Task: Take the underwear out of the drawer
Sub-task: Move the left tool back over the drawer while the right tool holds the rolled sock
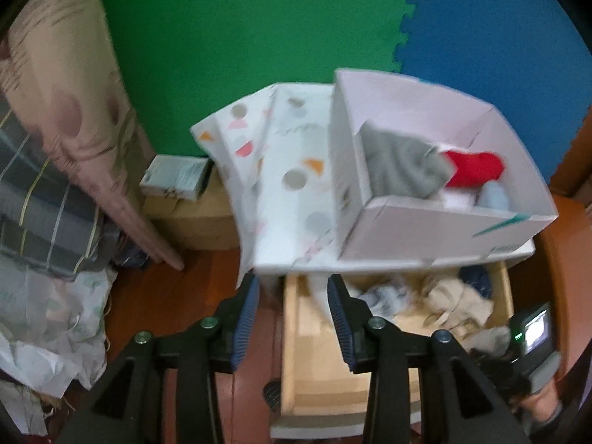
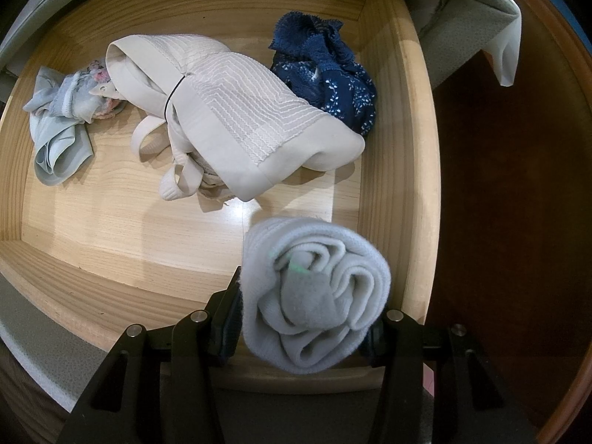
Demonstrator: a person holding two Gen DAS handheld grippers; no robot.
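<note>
In drawer (image 2: pixel 392 118), R tongs (image 2: pixel 307 318) clench sock roll (image 2: pixel 314 296); L tongs (image 1: pixel 292 318) released.

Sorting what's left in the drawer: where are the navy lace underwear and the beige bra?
navy lace underwear (image 2: pixel 327 74), right wrist view, middle of the crumpled fabric.
beige bra (image 2: pixel 236 118), right wrist view, stitched panel.

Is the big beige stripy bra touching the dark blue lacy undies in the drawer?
Touching. In the right wrist view, the beige ribbed bra overlaps the lower left edge of the dark blue lace underwear with no drawer floor visible between them.
</note>
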